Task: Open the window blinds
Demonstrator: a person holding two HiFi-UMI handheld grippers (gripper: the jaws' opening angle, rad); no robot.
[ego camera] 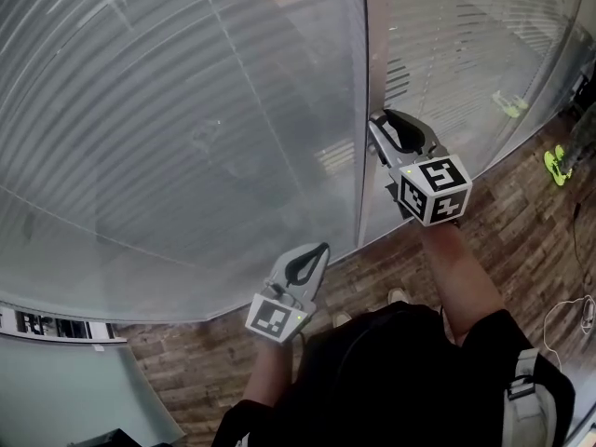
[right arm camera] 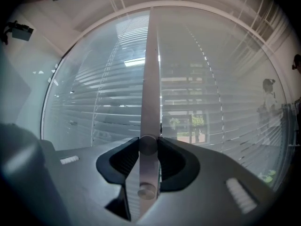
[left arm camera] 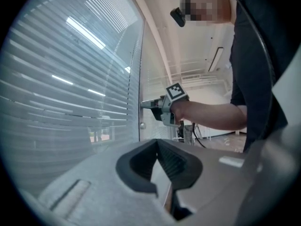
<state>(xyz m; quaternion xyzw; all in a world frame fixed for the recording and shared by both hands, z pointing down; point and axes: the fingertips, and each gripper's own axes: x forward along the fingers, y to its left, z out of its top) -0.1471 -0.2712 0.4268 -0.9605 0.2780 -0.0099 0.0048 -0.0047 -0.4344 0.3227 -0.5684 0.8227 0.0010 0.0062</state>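
Nearest, the left gripper (ego camera: 315, 254) is held level short of the glass, jaw tips together with nothing between them. A cube with square black-and-white markers (ego camera: 276, 317) sits on its back; the patterns carry no readable lettering.

Higher and farther out, the right gripper (ego camera: 377, 119) is closed on a small round metal knob (right arm camera: 147, 145), one pad on each side. The knob is on the vertical metal mullion (right arm camera: 150, 79) between two glazed panels. A second, smaller stud (right arm camera: 146, 190) sits below it on the same strip.

The window blinds (ego camera: 168, 128) hang behind the glass on both sides, slats horizontal. Trees show between the right panel's slats.

The wood-plank floor (ego camera: 372, 277) runs along the base.
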